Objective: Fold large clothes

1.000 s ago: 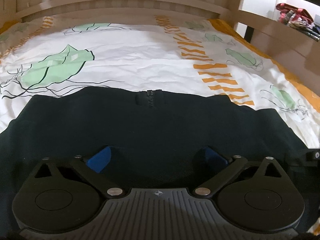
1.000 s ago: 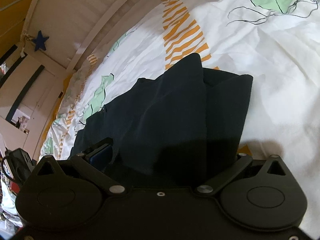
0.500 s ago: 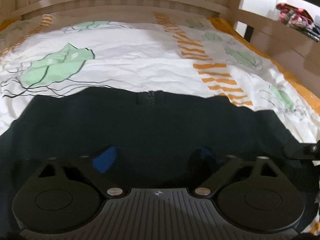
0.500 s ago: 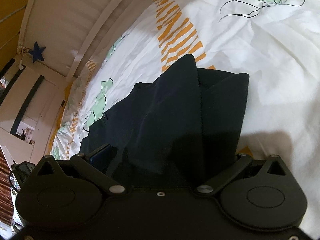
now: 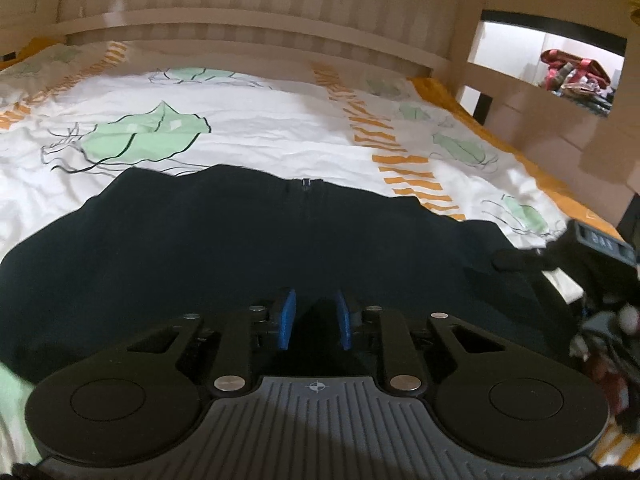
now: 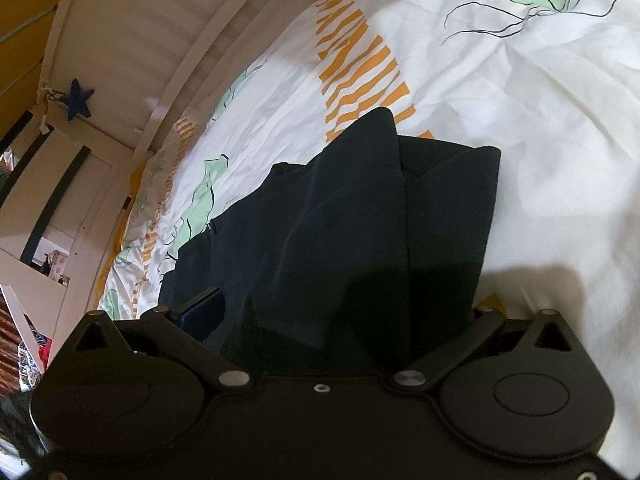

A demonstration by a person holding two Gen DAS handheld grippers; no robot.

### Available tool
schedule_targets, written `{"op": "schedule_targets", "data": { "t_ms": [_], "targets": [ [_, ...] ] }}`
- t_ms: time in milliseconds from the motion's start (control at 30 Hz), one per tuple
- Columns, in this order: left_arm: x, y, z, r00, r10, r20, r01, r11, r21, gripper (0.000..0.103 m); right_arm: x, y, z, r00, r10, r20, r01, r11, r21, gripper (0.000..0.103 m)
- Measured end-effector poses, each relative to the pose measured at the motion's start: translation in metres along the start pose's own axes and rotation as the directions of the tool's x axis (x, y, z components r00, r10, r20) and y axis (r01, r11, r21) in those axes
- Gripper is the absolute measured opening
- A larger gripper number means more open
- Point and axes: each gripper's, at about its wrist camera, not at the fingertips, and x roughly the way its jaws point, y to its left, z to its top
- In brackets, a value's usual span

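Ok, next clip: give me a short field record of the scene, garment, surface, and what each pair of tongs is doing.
garment: dark garment with a zip, spread across the bed
surface: white bedsheet with green leaf and orange stripe print
left tongs: jaws closing, blue pads near together, a ridge of dark fabric between them
right tongs: jaws wide, bunched fabric rising between them; grip cannot be told
background: slatted headboard, blue star

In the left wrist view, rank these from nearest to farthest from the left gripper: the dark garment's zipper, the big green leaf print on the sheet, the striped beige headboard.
1. Short zipper at the dark garment's far edge, straight ahead of the left gripper.
2. Large green leaf print on the white sheet, beyond, to the left.
3. Striped beige headboard, across the far end.
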Motion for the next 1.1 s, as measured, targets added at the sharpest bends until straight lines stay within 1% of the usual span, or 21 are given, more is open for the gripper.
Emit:
{"op": "schedule_targets", "data": {
  "t_ms": [67,167,200,267,433,600,700,900,933,967,1000,1033,1067,1100],
  "targets": [
    [-0.003,0.001,-0.008,1.0,0.005,0.0,-0.005,1.0,-0.006,0.023,0.0,0.0,0.0,1.0,0.001,0.0,-0.001,1.0,-0.002,0.103],
    [-0.003,0.006,-0.019,1.0,0.008,-0.009,-0.009,0.999,-0.041,0.023,0.0,0.0,-0.001,1.0,0.002,0.002,-0.002,1.0,-0.006,0.103],
    [-0.002,0.006,-0.023,1.0,0.011,-0.017,-0.012,0.999,-0.037,0.023,0.0,0.0,-0.001,1.0,0.003,0.002,-0.003,1.0,-0.008,0.103],
    [0.001,0.007,-0.027,1.0,0.011,-0.01,-0.011,1.0,-0.017,0.023,0.0,-0.001,-0.001,1.0,0.004,0.002,-0.004,1.0,-0.011,0.103],
    [0.008,0.006,-0.026,0.999,0.023,-0.025,-0.023,1.0,-0.01,0.023,-0.001,-0.001,-0.001,1.0,0.007,0.003,-0.007,1.0,-0.022,0.103],
    [0.006,0.009,-0.031,1.0,0.007,-0.018,-0.007,1.0,-0.024,0.023,-0.001,-0.001,-0.002,1.0,0.011,0.004,-0.011,0.999,-0.032,0.103],
    [0.005,0.006,-0.032,1.0,0.016,-0.015,-0.016,1.0,-0.014,0.023,-0.004,-0.001,-0.004,1.0,0.015,-0.001,-0.015,0.999,-0.046,0.103],
    [0.005,0.007,-0.033,1.0,0.012,-0.017,-0.012,1.0,-0.02,0.023,-0.014,-0.001,-0.013,0.999,0.022,-0.035,-0.024,0.999,-0.048,0.103],
    [0.005,0.007,-0.033,1.0,0.011,-0.017,-0.012,1.0,-0.022,0.023,-0.015,0.0,-0.014,0.999,0.026,-0.044,-0.028,0.998,-0.05,0.101],
    [0.006,0.007,-0.033,1.0,0.011,-0.018,-0.011,1.0,-0.023,0.023,-0.017,0.001,-0.014,0.998,0.017,-0.052,-0.019,0.998,-0.056,0.091],
    [0.006,0.007,-0.032,1.0,0.01,-0.018,-0.01,1.0,-0.024,0.023,-0.018,0.001,-0.015,0.999,-0.009,-0.053,0.006,0.998,-0.064,0.066],
    [0.006,0.007,-0.032,1.0,0.009,-0.019,-0.01,1.0,-0.025,0.023,-0.02,0.001,-0.015,0.998,-0.029,-0.05,0.026,0.997,-0.069,0.057],
    [0.006,0.007,-0.032,1.0,0.009,-0.018,-0.01,1.0,-0.025,0.023,-0.022,-0.002,-0.015,0.999,-0.011,-0.05,0.008,0.998,-0.056,0.049],
    [0.006,0.007,-0.032,1.0,0.008,-0.019,-0.009,1.0,-0.024,0.023,-0.023,-0.003,-0.015,0.999,0.009,-0.049,-0.011,0.999,-0.041,0.043]
  ]
}}
